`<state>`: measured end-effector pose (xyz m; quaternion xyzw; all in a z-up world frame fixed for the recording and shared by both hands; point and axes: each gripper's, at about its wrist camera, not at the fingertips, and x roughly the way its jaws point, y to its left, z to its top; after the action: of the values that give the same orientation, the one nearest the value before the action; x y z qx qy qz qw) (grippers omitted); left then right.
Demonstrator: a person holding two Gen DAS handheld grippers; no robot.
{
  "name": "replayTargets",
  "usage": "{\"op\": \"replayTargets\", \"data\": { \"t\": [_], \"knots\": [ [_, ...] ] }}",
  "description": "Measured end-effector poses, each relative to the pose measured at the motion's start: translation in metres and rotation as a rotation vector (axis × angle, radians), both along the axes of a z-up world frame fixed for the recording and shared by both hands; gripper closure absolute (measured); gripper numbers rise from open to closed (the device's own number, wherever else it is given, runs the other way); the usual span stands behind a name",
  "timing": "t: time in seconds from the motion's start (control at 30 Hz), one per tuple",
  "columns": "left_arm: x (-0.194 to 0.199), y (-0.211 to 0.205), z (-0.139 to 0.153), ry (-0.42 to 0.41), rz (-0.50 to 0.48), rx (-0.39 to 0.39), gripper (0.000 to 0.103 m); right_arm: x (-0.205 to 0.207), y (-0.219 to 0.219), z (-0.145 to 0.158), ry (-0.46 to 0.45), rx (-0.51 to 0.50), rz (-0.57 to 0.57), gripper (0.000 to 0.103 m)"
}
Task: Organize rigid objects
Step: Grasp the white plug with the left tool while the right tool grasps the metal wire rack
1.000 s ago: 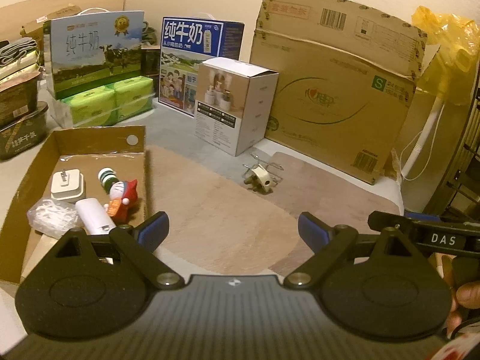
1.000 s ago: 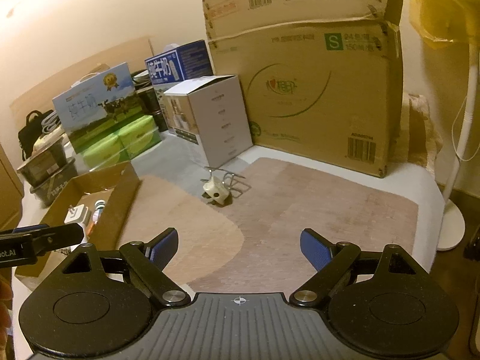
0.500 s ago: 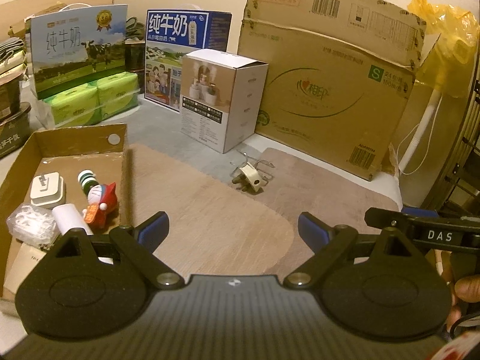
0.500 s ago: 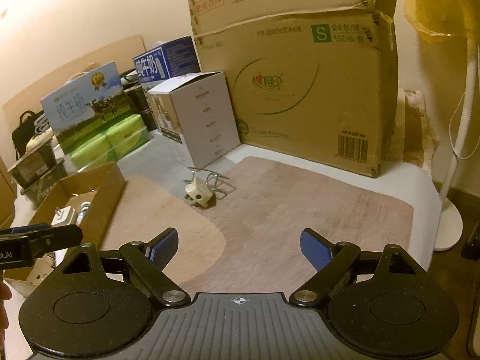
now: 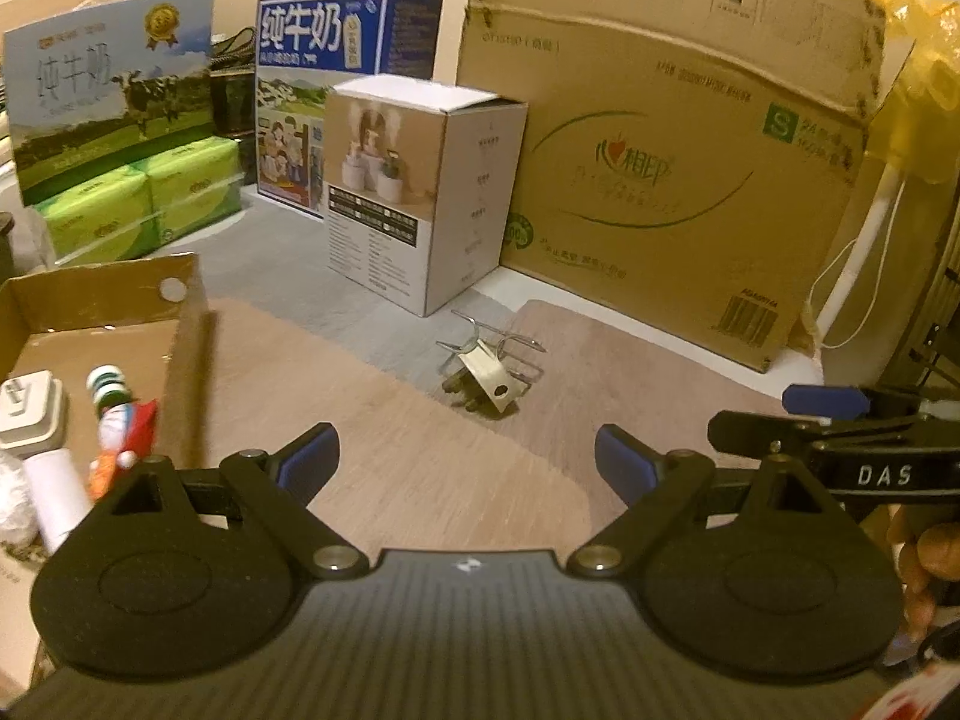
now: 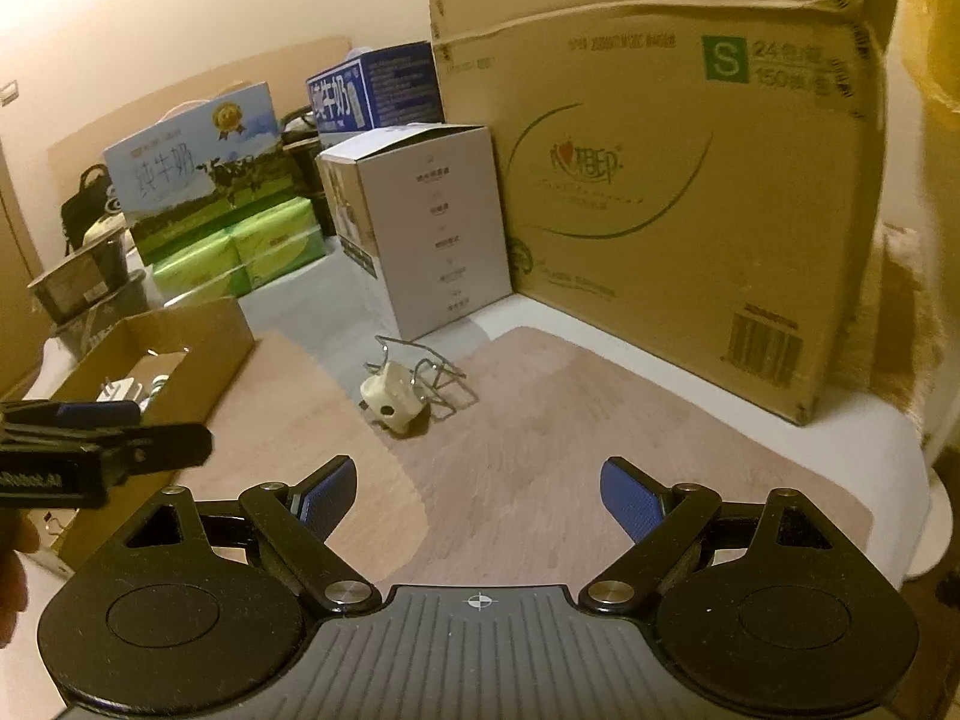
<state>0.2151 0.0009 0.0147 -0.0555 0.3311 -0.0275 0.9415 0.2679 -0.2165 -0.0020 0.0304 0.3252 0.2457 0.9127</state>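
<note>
A cream plug adapter (image 5: pixel 489 381) (image 6: pixel 393 399) lies on the wood-pattern mat against a bent wire rack (image 5: pixel 510 348) (image 6: pixel 435 369). My left gripper (image 5: pixel 465 462) hangs open short of it, nothing between its blue pads. My right gripper (image 6: pixel 477 492) is open too, empty, with the adapter ahead and to its left. At the left stands an open cardboard tray (image 5: pixel 180 324) (image 6: pixel 198 333) holding a white charger (image 5: pixel 30 414), a green-capped bottle (image 5: pixel 108 387), a red toy figure (image 5: pixel 129 435) and a white cylinder (image 5: pixel 57 492).
A white product box (image 5: pixel 420 192) (image 6: pixel 432 222) and a big brown carton (image 5: pixel 690 168) (image 6: pixel 672 180) stand right behind the adapter. Milk cartons (image 5: pixel 108 84) and green tissue packs (image 5: pixel 138 204) line the back left. A white fan pole (image 5: pixel 864 258) stands at the right.
Both grippers have moved forward and lower toward the adapter and the boxes, which now look larger. The tray has slid toward the left edge of both views. Both stay open.
</note>
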Motion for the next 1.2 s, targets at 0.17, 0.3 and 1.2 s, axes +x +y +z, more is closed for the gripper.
{"op": "replayTargets", "data": {
  "t": [0.17, 0.3, 1.2],
  "knots": [
    [0.03, -0.011, -0.023, 0.011, 0.012, 0.008, 0.019, 0.031, -0.001, -0.015, 0.0, -0.031, 0.02, 0.015],
    [0.053, -0.016, -0.041, 0.007, 0.04, -0.002, 0.023, 0.055, 0.0, -0.029, -0.006, -0.048, 0.04, 0.015],
    [0.092, -0.017, -0.083, 0.037, -0.011, 0.014, 0.059, 0.104, 0.017, -0.069, 0.025, -0.015, 0.062, 0.015]
  ]
}}
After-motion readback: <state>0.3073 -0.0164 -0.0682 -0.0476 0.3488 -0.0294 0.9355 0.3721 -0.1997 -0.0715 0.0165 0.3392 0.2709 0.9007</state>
